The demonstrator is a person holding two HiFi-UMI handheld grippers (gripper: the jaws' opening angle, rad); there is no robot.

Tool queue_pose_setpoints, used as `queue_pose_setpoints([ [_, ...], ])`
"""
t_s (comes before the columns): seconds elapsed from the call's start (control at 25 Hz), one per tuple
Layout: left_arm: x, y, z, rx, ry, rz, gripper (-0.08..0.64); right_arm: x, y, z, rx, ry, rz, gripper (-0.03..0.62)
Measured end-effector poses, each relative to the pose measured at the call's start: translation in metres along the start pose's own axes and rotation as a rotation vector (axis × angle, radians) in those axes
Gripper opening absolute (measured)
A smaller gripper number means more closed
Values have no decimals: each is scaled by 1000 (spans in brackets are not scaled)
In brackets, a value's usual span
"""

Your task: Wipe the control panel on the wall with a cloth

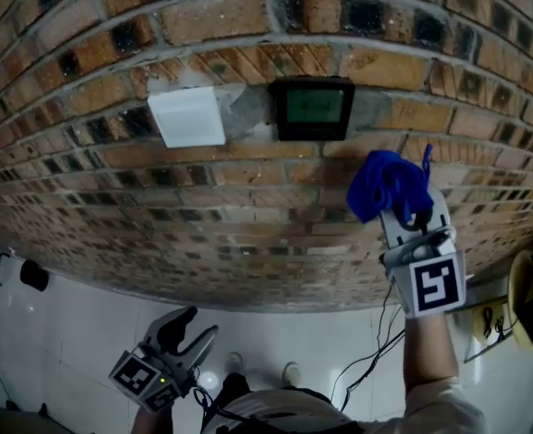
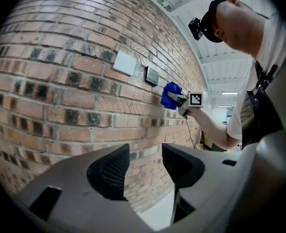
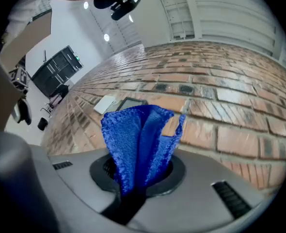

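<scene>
Brick wall (image 1: 248,206) fills almost all I can see, with white floor (image 1: 86,306) down below. The control panel (image 1: 313,108) is a small dark box with a green screen, set high on the bricks. A white square plate (image 1: 188,116) sits just beside it on the left.

My right tool (image 1: 404,211) is closed tight on the blue cloth (image 1: 386,183). The cloth sticks out of the tool in a soft bunch. It is close to the wall, but it is lower than the panel and off to the right. It is not touching the panel.

So I think the wiping has not started yet. This is the step where I bring the cloth to the panel. Next I need to go up and to the left, until the bunch of cloth sits on the screen. Then I need to push softly and rub from side to side. The cloth is floppy, so I should keep it pinched hard.

My right arm (image 1: 429,360) is lifted up and reaches to the wall. The tool points at the bricks.

My left tool (image 2: 145,166) hangs down low, well apart from the panel. It is open, with nothing in it, and it points at the lower bricks.
</scene>
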State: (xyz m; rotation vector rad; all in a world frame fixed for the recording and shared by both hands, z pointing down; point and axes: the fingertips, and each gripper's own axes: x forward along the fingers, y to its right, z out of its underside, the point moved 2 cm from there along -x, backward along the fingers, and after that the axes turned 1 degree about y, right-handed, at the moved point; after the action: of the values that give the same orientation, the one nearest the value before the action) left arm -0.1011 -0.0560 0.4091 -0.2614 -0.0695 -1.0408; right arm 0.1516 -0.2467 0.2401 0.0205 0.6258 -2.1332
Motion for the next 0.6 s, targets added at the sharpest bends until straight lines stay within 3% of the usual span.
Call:
queue_pose_setpoints([
  [0.16,-31,-5,8,-11,-24,-106,206,-51,-47,64,105,-126,-105,91],
  [0.32,-63,-1,7,6,-14,-148,206,-121,-85,92,213,-249,-122,91],
  [0.44,-88,7,6,46,14,-132,206,-170,-100,72,267,-257,-99,91],
  [0.6,-136,28,15,48,47,-90,206,-237,-126,17,221,-238,-65,91],
])
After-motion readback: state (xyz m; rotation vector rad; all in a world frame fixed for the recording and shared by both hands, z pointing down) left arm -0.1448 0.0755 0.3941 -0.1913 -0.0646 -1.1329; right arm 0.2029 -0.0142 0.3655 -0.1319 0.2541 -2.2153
